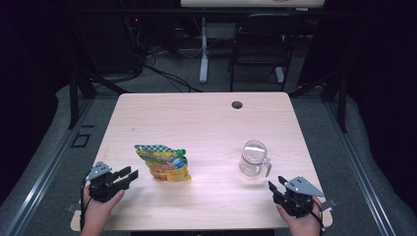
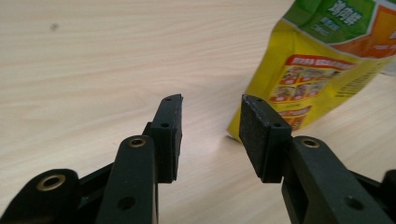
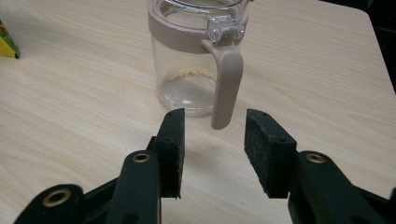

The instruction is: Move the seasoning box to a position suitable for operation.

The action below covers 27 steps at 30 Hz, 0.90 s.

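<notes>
So far nothing is grasped: the yellow-and-green printed foil snack pouch (image 1: 163,162) lies left of centre on the pale wooden counter (image 1: 206,123), and the clear plastic jar with a beige rim and handle (image 1: 253,158) stands well apart at its three o'clock. The left gripper (image 1: 129,175), at the pouch's eight o'clock, and the right gripper (image 1: 276,184), at the jar's five o'clock, both hold their jaws partly open and empty; every step seems left.

pouch (image 1: 163,162): 1; jar (image 1: 253,158): 1; table (image 1: 206,118): 1; chair (image 1: 260,39): 1
</notes>
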### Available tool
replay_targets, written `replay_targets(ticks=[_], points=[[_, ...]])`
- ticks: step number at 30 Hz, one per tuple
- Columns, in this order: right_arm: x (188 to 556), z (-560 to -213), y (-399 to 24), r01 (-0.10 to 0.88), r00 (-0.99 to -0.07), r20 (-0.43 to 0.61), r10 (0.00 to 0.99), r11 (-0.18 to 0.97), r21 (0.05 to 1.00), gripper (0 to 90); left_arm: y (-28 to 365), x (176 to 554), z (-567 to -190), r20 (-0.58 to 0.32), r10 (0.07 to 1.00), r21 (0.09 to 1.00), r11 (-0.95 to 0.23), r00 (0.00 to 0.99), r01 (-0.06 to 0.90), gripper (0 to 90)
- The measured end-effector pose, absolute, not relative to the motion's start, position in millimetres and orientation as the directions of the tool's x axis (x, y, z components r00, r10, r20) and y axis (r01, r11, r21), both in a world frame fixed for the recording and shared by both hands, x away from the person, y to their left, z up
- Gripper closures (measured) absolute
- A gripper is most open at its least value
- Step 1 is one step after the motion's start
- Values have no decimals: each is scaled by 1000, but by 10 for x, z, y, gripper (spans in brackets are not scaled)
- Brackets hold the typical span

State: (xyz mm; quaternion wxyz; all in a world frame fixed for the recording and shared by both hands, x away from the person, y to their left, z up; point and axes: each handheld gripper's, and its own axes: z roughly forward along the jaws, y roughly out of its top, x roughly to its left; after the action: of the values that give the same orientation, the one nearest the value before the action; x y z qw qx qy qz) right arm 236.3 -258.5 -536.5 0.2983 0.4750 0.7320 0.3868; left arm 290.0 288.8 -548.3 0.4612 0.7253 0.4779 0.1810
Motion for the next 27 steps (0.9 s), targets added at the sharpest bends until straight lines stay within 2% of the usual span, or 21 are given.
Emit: replay_targets(ticks=[3, 5, 10, 17, 21, 22, 27], points=[[2387, -5348, -2587, 468, -371, -38, 928, 222, 856, 625, 2903, 2881, -5481, -145, 868, 851, -136, 476, 507, 589], [2393, -5348, -2578, 464, -380, -23, 925, 212, 860, 635, 2918, 2869, -5487, -154, 870, 855, -121, 468, 505, 580], [2415, -5357, -2510, 462, -396, -38, 917, 235, 855, 630, 2935, 2823, -5506, -176, 867, 844, -110, 465, 524, 589], [2492, -5378, -2448, 459, -404, -47, 914, 246, 854, 589, 2907, 2732, -5485, -154, 865, 854, -126, 477, 505, 589], [2604, -5394, -2418, 461, -369, -77, 926, 254, 850, 574, 2917, 2707, -5492, -133, 870, 848, -148, 475, 509, 583], [2682, -5403, -2416, 465, -339, -66, 939, 228, 855, 575, 2928, 2696, -5508, -146, 871, 842, -140, 469, 522, 583], [2775, -5440, -2458, 488, -318, -43, 947, 202, 849, 581, 2939, 2660, -5518, -167, 873, 840, -118, 459, 529, 591]])
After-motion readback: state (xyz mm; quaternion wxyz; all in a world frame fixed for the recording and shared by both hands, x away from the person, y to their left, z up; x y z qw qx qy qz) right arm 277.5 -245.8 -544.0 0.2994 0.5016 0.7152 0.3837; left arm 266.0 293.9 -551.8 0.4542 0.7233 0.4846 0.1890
